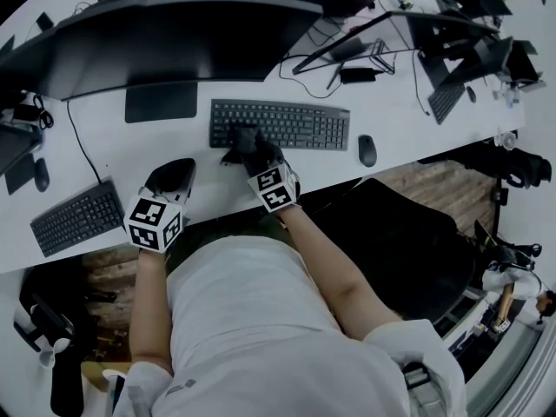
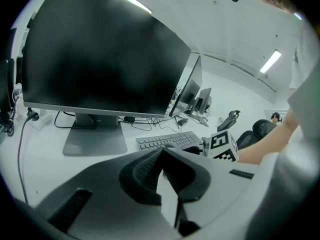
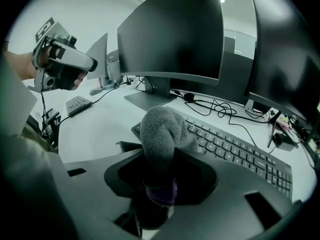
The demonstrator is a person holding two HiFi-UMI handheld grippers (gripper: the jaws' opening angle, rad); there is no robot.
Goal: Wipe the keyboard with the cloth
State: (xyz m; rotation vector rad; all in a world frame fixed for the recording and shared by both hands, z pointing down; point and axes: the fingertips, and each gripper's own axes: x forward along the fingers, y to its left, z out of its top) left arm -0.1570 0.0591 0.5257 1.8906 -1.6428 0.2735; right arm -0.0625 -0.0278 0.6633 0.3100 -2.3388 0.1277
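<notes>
The dark keyboard (image 1: 280, 124) lies on the white desk in front of the big monitor (image 1: 165, 37). My right gripper (image 1: 246, 143) is shut on a grey fleecy cloth (image 3: 162, 129), and the cloth rests on the keyboard's (image 3: 235, 151) left end. The cloth hides this gripper's fingertips. My left gripper (image 1: 171, 179) hovers over the desk's front edge, left of the keyboard, shut with nothing between its fingers (image 2: 150, 166). In the left gripper view the keyboard (image 2: 167, 141) lies beyond the jaws, with the right gripper's marker cube (image 2: 223, 145) beside it.
A black mouse (image 1: 367, 149) sits right of the keyboard. The monitor's stand base (image 1: 161, 101) is just behind its left end. A second keyboard (image 1: 76, 218) lies at the far left, and cables (image 1: 347, 63) run behind. A black chair (image 1: 408, 250) stands at the right.
</notes>
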